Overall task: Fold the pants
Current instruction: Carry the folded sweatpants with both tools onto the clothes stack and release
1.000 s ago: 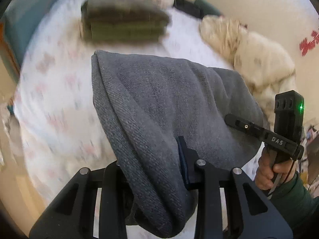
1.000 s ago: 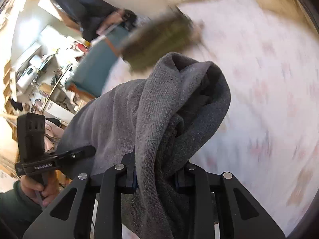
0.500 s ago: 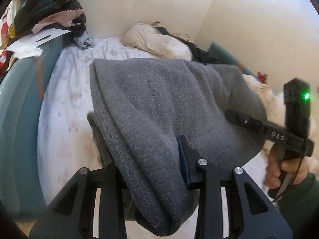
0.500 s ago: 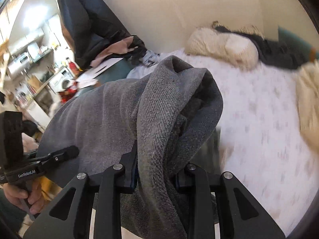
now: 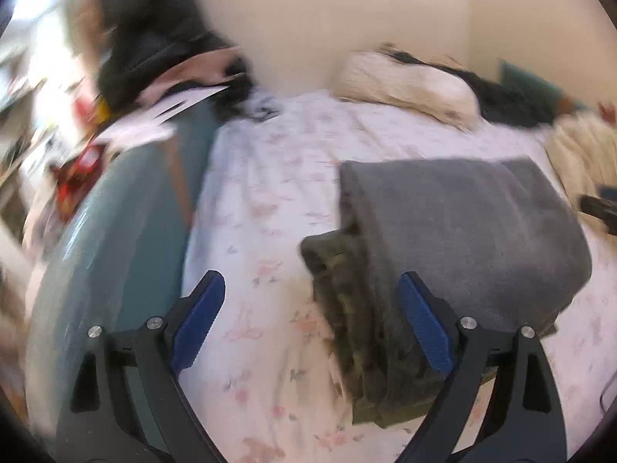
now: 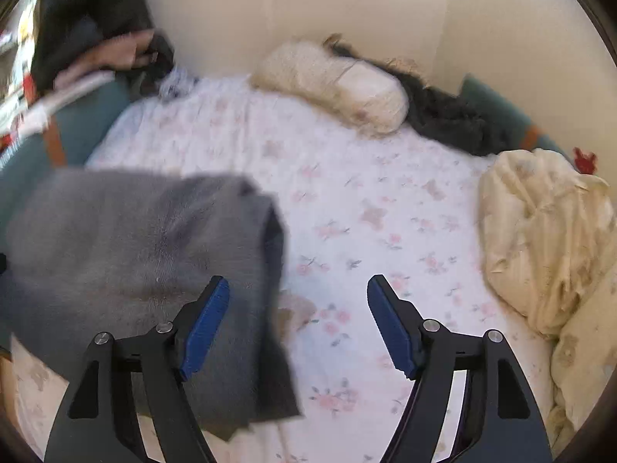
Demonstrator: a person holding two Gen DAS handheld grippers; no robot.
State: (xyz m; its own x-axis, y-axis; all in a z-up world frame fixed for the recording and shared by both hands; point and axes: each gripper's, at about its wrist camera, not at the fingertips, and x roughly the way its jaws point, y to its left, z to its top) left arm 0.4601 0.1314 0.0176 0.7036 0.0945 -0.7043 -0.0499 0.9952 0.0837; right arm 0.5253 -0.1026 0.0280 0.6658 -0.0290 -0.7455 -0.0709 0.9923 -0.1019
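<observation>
Item 1. Teal bed frame (image 5: 115, 231), far left; clutter beyond it too blurred to name.

Item 2. Left gripper (image 5: 308, 332): jaws spread wide, blue pads (image 5: 196, 320) bare, nothing held. Only floral bedsheet (image 5: 270, 200) between them.

Item 3. Olive-green folded garment (image 5: 347, 308), flat on the sheet, its left edge just inside the left gripper's right finger.

Item 4. Grey pants (image 5: 462, 231), folded into a thick block, resting on top of the olive garment and covering most of it. Long axis runs across the bed, left to right. Block lies ahead and to the right of the left gripper, ahead and to the left of the right one, so between the two.

Item 5. Right gripper (image 6: 297, 324): jaws wide apart, empty. Its left finger overlaps the pants' near right corner (image 6: 266, 308) in view; contact cannot be told. Judged the nearer claw for any tidying of that loose corner.

Item 6. Cream pillow (image 6: 339, 85), dark fleece (image 6: 451, 119) and cream duvet (image 6: 547, 239), at the head and right.
</observation>
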